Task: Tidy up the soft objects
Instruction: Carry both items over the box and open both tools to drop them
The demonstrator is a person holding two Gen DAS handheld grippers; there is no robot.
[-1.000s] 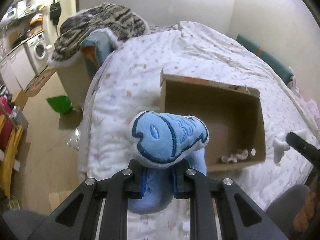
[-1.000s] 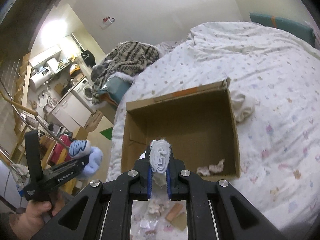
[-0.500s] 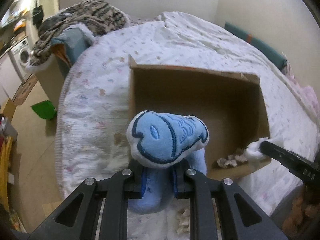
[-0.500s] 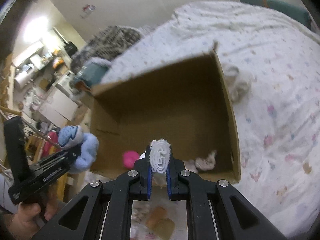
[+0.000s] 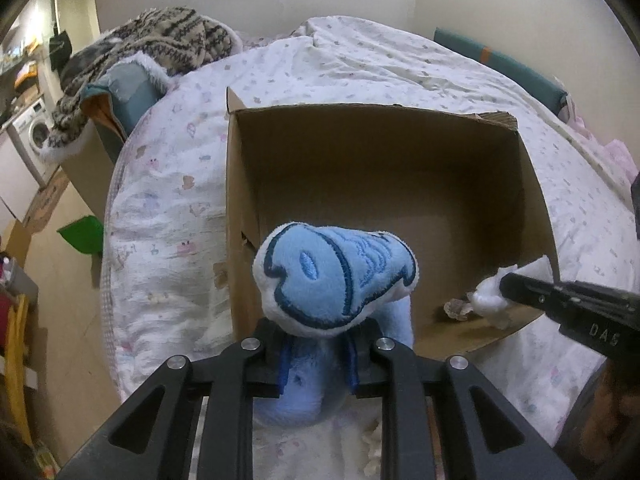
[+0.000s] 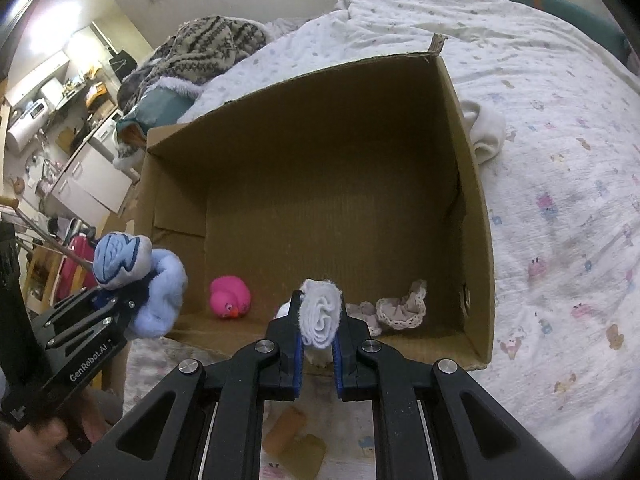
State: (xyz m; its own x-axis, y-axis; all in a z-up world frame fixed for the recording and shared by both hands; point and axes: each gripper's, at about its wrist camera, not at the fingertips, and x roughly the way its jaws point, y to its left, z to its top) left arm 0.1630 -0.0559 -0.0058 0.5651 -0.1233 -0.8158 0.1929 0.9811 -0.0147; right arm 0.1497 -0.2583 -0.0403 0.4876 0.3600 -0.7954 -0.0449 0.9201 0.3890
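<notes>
Nearest the lenses, each tool has its fingers closed tight on a soft thing: the left gripper (image 5: 318, 360) pinches a blue plush toy (image 5: 334, 276), and the right gripper (image 6: 318, 344) clamps a rolled white cloth (image 6: 320, 314). Both loads hang at the near rim of the cardboard box (image 6: 472, 200), which lies open on the bed (image 6: 560, 160), so the step in hand looks like delivery into the box. The next move, as I judge it, calls for carrying each item a little further over the box floor and parting the fingers (one at a time would avoid a tangle).

Counted: two held items, one per gripper. Inside the box, one pink rubber duck (image 6: 231, 296) and a small heap of lacy beige fabric (image 6: 400, 304), whether one piece or two I cannot tell. Beyond the box's right wall, one white cloth (image 6: 486, 132) lies on the bed. Farthest off, one patterned blanket (image 6: 208, 50).
</notes>
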